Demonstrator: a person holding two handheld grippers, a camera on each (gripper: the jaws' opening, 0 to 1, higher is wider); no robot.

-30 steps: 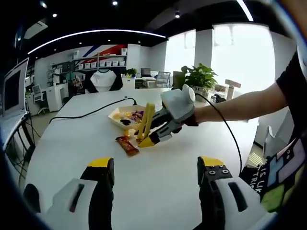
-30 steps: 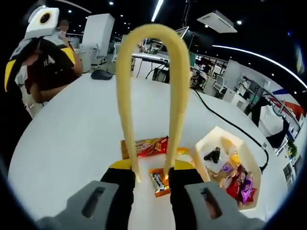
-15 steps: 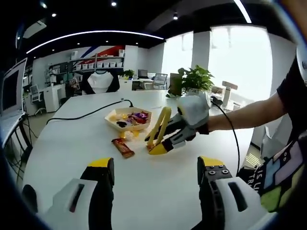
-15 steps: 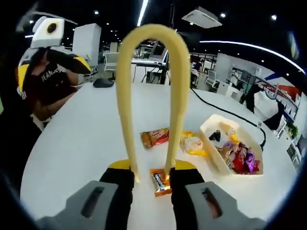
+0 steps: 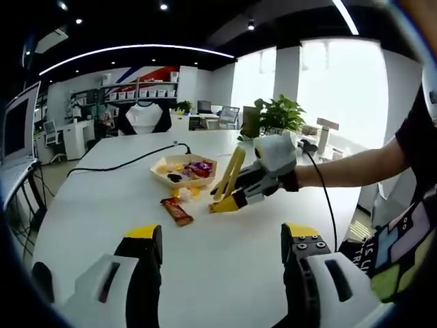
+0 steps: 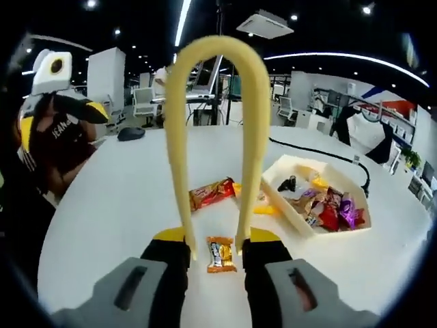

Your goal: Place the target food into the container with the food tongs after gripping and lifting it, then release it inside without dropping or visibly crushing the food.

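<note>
One small wrapped candy lies on the worktop between my tong tips (ungripped). My right gripper is clamped on the tongs; left gripper fingers apart. Container transfer remains.

Left gripper view faces the tongs from afar; right gripper view peers through their loop; both share the tray.

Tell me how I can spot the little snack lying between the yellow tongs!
Start at the white table and find the cream tray full of sweets. Go from it toward the right gripper, whose jaws hold the tall yellow tongs. Between the tong tips lies the small orange snack packet, alone, shorter than the long reddish wrapper farther back.
</note>
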